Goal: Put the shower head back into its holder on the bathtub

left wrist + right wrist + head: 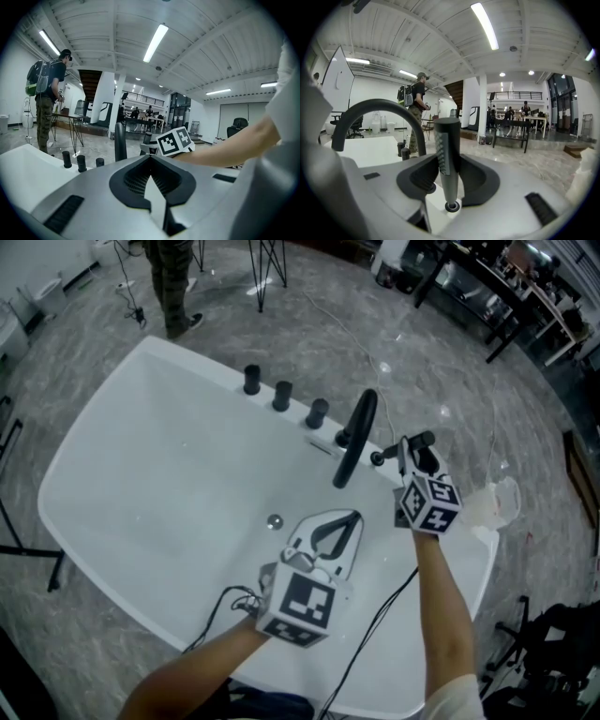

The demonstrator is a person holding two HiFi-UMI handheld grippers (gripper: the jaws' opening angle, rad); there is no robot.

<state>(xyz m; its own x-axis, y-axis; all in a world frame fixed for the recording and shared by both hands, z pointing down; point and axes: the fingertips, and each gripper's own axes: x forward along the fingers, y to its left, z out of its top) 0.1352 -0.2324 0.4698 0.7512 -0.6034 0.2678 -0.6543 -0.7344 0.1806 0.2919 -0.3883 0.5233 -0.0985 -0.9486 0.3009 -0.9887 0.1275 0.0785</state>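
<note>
**White bathtub on a grey workshop floor, shower head upright at the rim**

Grey marbled floor (66, 352) surrounds a white bathtub (141, 456) in the head view. A person (173, 282) stands beyond its far corner and dark tables (506, 287) fill the upper right. Three black knobs (281, 395) line the far rim, with a black arched spout (354, 437) beside them. A small drain (274, 520) shows in the tub's bare floor. The left gripper (349, 519) is held over the basin, near the drain. The right gripper (410, 451) is at the rim just right of the spout, with the dark shower head (422, 440) between its jaws.

Seen from the left gripper view, the room is a tall hall with a ribbed white ceiling and a long strip light (155, 42). The person, wearing a backpack, stands at the left, and desks with more people show far back. This gripper's jaws are pressed together with nothing between them. Beyond them stand the knobs, the spout and the right gripper's marker cube.

From the right gripper view, the same hall shows a white pillar (483, 108) and polished stone flooring. The jaws are closed around the shower head, which stands upright between the pads. Its lower end meets the holder (451, 206), a dark ring in the white rim. The spout arches just to the left.
</note>
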